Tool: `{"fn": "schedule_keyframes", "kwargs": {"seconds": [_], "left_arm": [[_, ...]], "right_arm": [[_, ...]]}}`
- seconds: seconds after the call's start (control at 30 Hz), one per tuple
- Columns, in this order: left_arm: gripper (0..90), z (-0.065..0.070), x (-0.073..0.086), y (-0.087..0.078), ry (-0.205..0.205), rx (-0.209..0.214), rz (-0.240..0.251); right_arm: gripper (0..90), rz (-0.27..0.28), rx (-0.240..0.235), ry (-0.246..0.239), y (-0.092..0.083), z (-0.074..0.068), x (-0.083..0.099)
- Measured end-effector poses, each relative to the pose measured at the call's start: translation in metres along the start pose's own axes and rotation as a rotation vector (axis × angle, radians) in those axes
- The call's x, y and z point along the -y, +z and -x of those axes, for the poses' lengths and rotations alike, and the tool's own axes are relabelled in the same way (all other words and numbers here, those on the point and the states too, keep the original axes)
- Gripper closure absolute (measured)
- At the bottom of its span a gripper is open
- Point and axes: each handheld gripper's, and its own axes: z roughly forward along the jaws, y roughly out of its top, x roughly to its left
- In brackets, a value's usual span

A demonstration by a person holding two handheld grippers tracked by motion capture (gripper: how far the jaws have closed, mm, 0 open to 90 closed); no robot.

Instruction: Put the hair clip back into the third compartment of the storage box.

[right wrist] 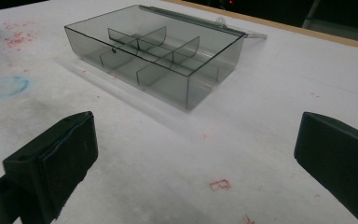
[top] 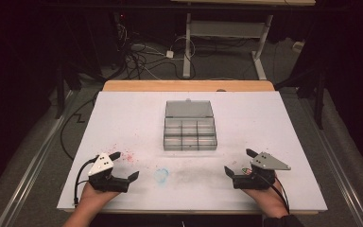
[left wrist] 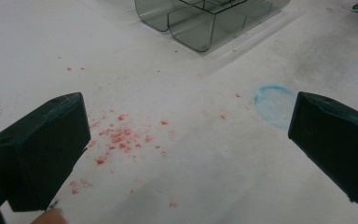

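Observation:
A smoky clear plastic compartment box (top: 190, 134) lies on the white table top (top: 123, 118) at its middle, its lid (top: 189, 109) folded open toward the far side. Its several compartments look empty. The box (right wrist: 158, 60) stands ahead of the right gripper's jaws, and a corner of the box (left wrist: 200, 23) shows at the top of the left gripper view. My left gripper (top: 124, 165) rests open at the near left, held by a hand. My right gripper (top: 238, 161) rests open at the near right. Nothing sits between either pair of jaws.
Red specks (left wrist: 119, 135) stain the table in front of the left gripper, and a blue smudge (top: 161, 175) lies near the front middle. A wooden edge (top: 189, 85) runs along the table's far side. Cables (top: 137, 56) and a desk frame (top: 227, 33) stand on the floor beyond.

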Motion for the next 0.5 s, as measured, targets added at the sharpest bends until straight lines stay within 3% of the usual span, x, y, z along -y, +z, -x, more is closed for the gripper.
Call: {"fn": "schedule_keyframes", "kwargs": {"seconds": [0.13,0.33,0.5], "left_arm": [[0.0,-0.001,0.0,-0.001,-0.01,0.002,0.006],[0.0,0.002,0.0,0.001,0.026,0.001,-0.011],[0.0,0.0,0.0,0.001,0.008,0.004,-0.012]], "right_arm": [[0.5,-0.008,0.009,0.002,-0.002,0.004,0.0],[0.5,-0.011,0.02,0.012,-0.007,0.008,0.001],[0.5,-0.022,0.03,0.019,-0.013,0.011,0.006]]}}
